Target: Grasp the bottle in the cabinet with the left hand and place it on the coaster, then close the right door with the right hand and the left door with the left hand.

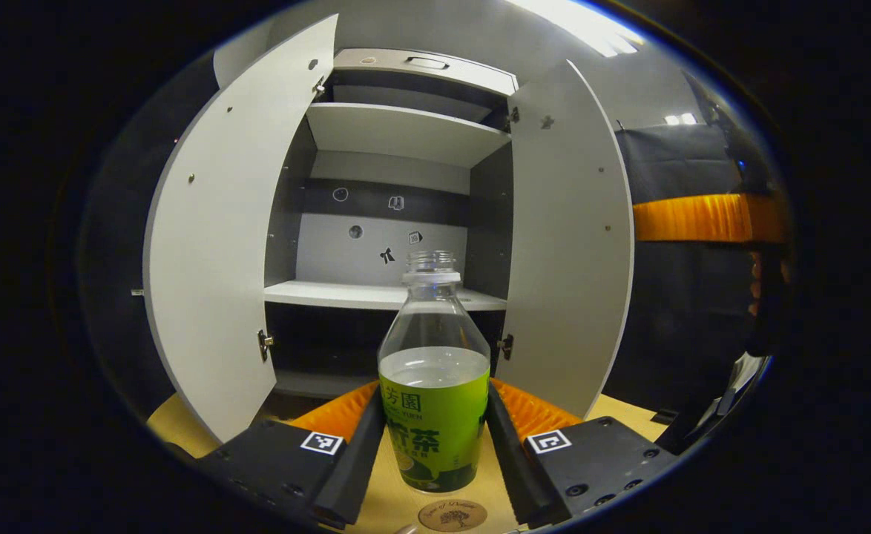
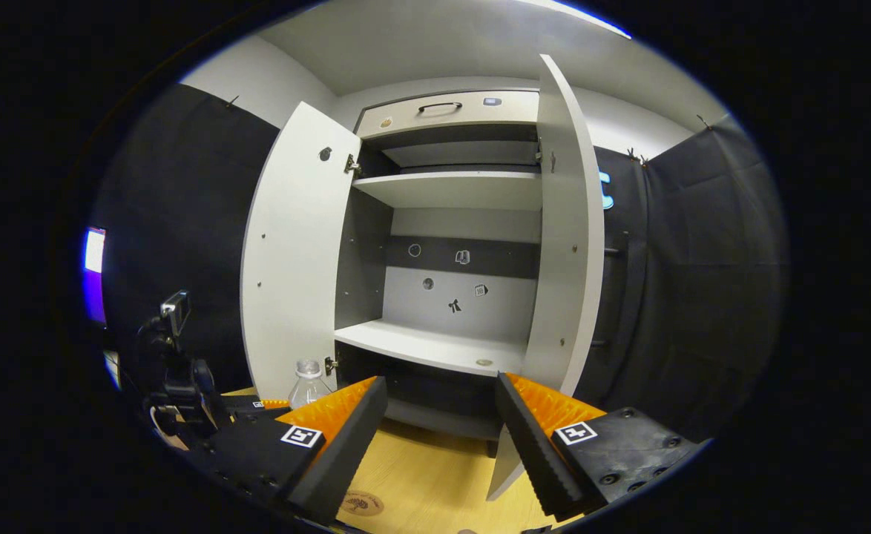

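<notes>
So we've got the bottle (image 1: 434,386) out of the cabinet (image 1: 406,141) and sitting between the jaws of the left gripper (image 1: 435,452), which are clamped on the green label from both sides. It hangs just over the wooden worktop (image 1: 383,504), with the round coaster (image 1: 452,515) right below and a touch nearer the camera.

Handling-wise, it's a thin clear plastic bottle with no cap on, roughly half full of liquid — so light-ish, but the walls will dent if we squeeze hard, and any tilt risks a spill out of the open neck. The label band looks like the sensible place to hold: it's the widest, straightest part, and low enough that the bottle shouldn't swing. Keep it upright on the way down.

The right gripper (image 2: 435,445) has its jaws spread wide with nothing in them, facing the cabinet — both the left door (image 2: 298,252) and right door (image 2: 565,237) stand open.
</notes>
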Demonstrator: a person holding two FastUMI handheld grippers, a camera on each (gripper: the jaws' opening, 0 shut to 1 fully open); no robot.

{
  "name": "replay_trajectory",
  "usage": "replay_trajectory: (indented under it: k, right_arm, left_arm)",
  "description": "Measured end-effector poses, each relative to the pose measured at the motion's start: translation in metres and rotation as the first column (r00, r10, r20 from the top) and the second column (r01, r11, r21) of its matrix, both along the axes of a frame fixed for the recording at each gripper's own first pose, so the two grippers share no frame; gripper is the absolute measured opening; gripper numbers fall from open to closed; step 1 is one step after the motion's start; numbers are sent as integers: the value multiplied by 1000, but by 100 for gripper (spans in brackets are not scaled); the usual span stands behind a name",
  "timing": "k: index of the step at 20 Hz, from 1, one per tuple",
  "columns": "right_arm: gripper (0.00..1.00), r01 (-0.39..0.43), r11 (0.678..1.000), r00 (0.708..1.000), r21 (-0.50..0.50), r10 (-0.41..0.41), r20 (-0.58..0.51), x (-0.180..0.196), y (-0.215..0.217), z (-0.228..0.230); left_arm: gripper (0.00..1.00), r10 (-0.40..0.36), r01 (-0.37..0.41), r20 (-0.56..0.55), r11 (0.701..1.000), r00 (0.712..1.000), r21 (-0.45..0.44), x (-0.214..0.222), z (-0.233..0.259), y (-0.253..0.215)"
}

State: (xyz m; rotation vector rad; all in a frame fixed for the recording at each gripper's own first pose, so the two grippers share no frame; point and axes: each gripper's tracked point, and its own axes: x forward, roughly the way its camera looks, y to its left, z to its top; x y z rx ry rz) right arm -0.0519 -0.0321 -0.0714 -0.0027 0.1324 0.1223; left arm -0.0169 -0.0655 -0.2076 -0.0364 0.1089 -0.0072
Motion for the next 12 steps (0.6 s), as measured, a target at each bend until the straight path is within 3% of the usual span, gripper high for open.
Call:
replay_trajectory:
  k: [8, 12]
  right_arm:
    - [98, -50, 997, 999, 53, 51, -10, -7, 1, -60]
    - [100, -34, 997, 998, 66, 37, -41, -8, -6, -90]
  left_arm:
    - [75, 47, -47, 6, 999, 999, -18, -15, -80, -21]
    - [75, 30, -29, 46, 999, 998, -24, -14, -103, -36]
